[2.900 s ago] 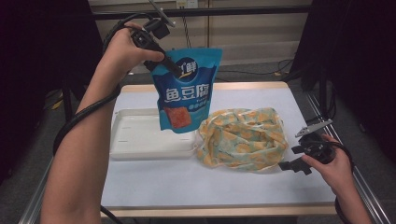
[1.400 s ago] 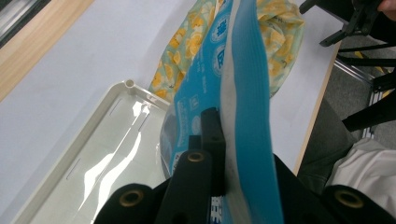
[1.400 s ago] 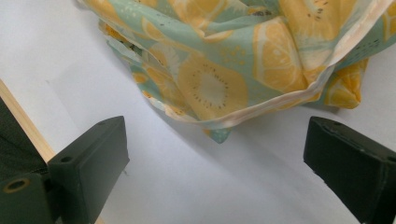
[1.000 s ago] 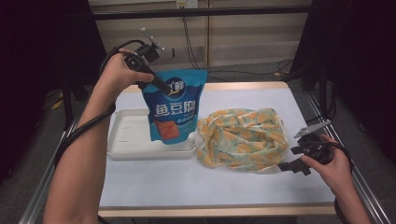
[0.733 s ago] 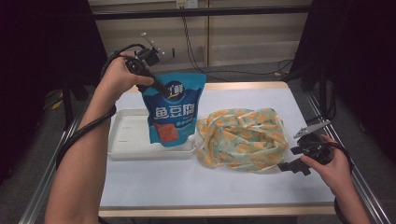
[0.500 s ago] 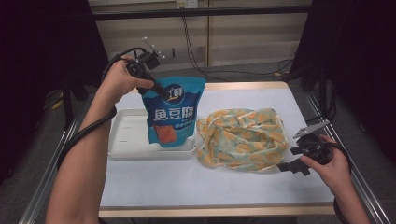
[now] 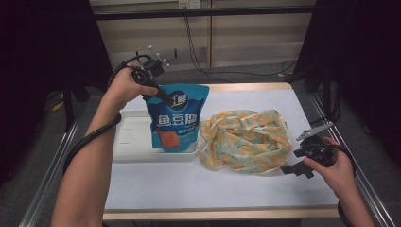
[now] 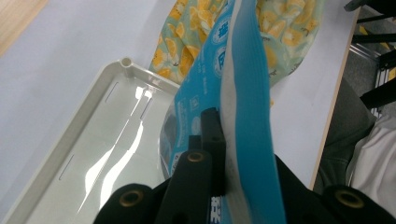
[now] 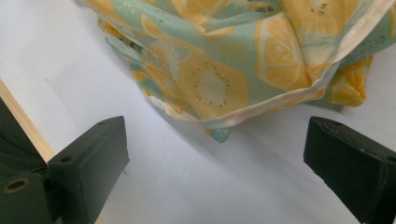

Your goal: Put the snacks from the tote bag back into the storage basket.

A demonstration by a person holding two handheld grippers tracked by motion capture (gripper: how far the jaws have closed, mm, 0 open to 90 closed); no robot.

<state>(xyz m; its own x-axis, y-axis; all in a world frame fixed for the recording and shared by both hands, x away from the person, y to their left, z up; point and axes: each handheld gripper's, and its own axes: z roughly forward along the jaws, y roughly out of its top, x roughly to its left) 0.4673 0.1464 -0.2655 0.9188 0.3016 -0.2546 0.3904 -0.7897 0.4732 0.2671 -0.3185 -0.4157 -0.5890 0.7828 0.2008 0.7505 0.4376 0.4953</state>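
**Blue Bag Goes Down Into the Tray**

While the left gripper (image 7: 163, 97) pinched the top edge of the blue bag (image 7: 176, 120), the bag hung below it, its bottom in the white tray (image 7: 135, 142). The jaws were clamped tight on the bag. The right gripper (image 7: 302, 158) waited with its jaws wide apart and held nothing, just beside the lemon bag (image 7: 243, 142). The blue bag might tip over once let go, because it is tall and stands by the tray's edge.
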